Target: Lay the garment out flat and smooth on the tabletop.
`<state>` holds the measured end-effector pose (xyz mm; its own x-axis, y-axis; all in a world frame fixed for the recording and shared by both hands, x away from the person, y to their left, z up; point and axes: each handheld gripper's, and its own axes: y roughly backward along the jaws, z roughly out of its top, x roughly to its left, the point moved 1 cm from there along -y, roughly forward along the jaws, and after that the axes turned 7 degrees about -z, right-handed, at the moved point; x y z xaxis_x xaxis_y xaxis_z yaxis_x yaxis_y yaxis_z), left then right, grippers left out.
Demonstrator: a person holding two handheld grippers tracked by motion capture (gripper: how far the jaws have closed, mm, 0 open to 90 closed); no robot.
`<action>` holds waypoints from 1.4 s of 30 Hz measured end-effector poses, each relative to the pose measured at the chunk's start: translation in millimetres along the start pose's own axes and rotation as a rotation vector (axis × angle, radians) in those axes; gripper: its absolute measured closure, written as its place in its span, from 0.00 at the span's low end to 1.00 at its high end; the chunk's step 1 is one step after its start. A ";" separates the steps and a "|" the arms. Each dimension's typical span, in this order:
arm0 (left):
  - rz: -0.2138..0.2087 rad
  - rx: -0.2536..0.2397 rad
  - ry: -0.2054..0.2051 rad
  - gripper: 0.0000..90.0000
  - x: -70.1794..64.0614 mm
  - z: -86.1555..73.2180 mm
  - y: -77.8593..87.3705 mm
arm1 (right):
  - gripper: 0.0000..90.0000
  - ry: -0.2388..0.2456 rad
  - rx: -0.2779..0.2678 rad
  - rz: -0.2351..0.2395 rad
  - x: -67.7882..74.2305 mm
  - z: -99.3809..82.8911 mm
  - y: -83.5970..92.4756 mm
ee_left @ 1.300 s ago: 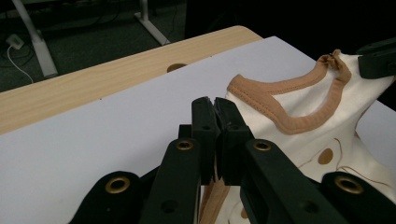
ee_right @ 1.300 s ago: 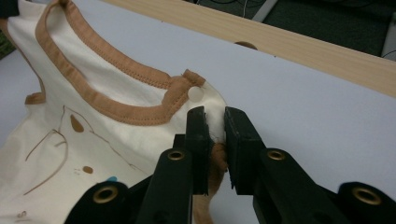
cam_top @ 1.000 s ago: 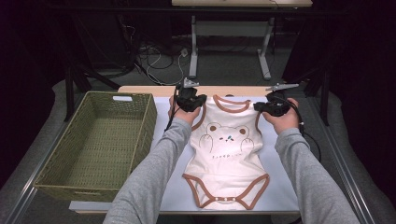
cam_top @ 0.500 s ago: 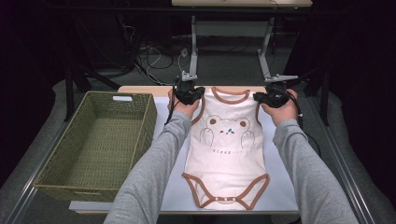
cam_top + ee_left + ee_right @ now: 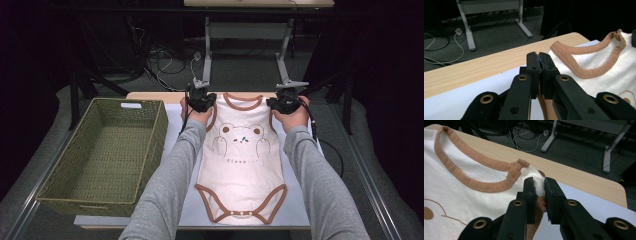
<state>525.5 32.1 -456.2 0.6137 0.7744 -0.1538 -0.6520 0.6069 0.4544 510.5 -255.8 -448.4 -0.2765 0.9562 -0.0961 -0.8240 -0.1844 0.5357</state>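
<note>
We've got the left gripper (image 5: 539, 58) clamped on the brown-trimmed edge of the white bodysuit (image 5: 599, 72). Its neck trim (image 5: 586, 72) curves off to the right, w/ wood table edge (image 5: 474, 70) behind.

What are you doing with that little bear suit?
A person is holding a cream baby bodysuit by its two shoulders, one tool on each. The left tool is pinched shut on the brown-trimmed shoulder edge, and the right tool is clamped on the other shoulder, next to a small white snap. The suit lies flat, bear picture up, on a white sheet on the table. A woven green basket sits beside it with nothing inside.
</note>
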 end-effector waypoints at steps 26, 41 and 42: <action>0.047 0.044 -0.052 0.97 -5.3 -26.4 -21.5 | 0.89 0.003 0.034 -0.035 10.0 -19.4 -24.8; 0.094 0.065 -0.025 0.86 -9.1 -35.6 -36.9 | 0.71 0.038 0.022 -0.051 19.7 -24.3 -35.0; 0.099 0.071 -0.017 0.82 -7.7 -36.7 -37.5 | 0.66 0.041 0.024 -0.065 19.5 -25.3 -36.5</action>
<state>528.9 9.9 -504.3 0.5556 0.8266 -0.0900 -0.6773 0.5127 0.5277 522.7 -236.2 -491.1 -0.2428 0.9559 -0.1655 -0.8288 -0.1158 0.5474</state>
